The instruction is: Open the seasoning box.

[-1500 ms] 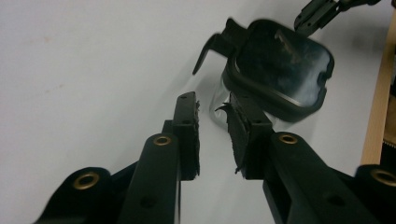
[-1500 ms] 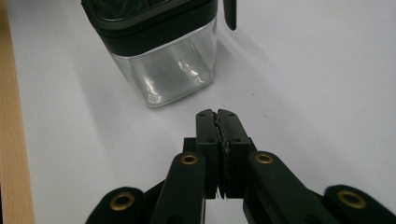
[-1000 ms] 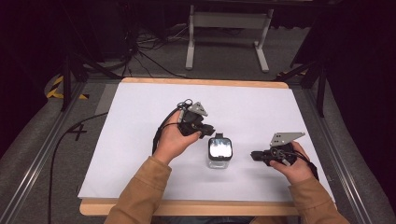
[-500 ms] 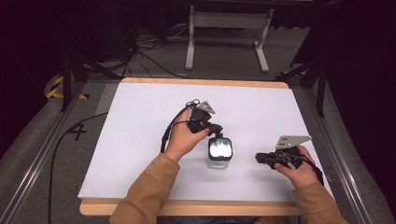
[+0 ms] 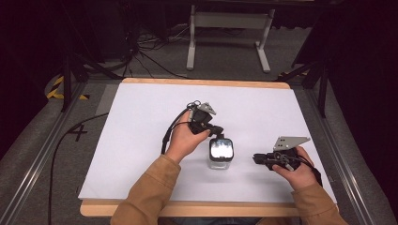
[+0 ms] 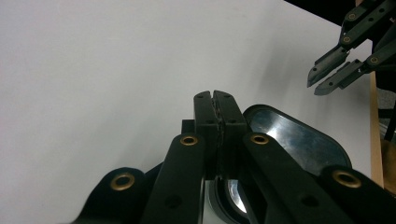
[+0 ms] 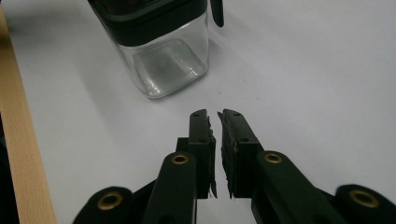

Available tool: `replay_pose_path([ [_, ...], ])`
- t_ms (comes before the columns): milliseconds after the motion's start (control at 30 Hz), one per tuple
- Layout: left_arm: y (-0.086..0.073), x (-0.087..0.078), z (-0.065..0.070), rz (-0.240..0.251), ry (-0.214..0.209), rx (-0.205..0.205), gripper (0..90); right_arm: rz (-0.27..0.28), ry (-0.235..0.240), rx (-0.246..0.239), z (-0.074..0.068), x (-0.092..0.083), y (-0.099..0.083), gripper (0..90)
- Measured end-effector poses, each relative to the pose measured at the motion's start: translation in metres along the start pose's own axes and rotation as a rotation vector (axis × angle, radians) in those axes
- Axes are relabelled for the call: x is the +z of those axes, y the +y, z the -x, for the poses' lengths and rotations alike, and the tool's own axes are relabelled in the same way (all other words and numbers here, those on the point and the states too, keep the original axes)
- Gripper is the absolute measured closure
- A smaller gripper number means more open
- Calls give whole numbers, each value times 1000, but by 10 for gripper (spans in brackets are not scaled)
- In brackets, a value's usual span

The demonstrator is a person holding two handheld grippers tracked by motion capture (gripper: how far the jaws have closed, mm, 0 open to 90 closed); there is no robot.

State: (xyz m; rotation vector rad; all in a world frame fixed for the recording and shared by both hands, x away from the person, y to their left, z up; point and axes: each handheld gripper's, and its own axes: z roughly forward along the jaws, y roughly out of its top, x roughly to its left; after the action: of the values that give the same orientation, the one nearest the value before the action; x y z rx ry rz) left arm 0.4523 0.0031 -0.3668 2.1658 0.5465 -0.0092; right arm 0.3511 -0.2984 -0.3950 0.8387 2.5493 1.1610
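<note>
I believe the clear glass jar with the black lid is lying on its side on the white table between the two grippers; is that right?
Not quite: the jar stands upright rather than lying on its side. The right gripper view shows its clear square base set flat on the white table with the black lid on top. The rest holds: in the high view it sits between the left gripper and the right gripper.

Bright overhead light on the white table (image 5: 141, 140), dark surroundings, soft shadows, slight blur.

You have a white table (image 5: 141, 140) with a wooden edge, a grey metal stand (image 5: 230, 21) beyond, and black cables (image 5: 155, 61) on the floor.
</note>
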Motion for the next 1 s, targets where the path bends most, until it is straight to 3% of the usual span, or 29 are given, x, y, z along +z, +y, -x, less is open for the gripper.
replay_pose_path([
  [300,-1,0,-1,9,-10,-21,897,43,13,-37,-14,6,12,846],
  [567,-2,1,-3,13,-23,-36,897,86,64,-49,-27,9,24,863],
  [733,-2,0,-4,11,-24,-38,896,86,81,-66,-33,11,28,875],
  [1000,-2,1,-4,22,-28,-49,897,84,134,-54,-42,20,32,889],
])
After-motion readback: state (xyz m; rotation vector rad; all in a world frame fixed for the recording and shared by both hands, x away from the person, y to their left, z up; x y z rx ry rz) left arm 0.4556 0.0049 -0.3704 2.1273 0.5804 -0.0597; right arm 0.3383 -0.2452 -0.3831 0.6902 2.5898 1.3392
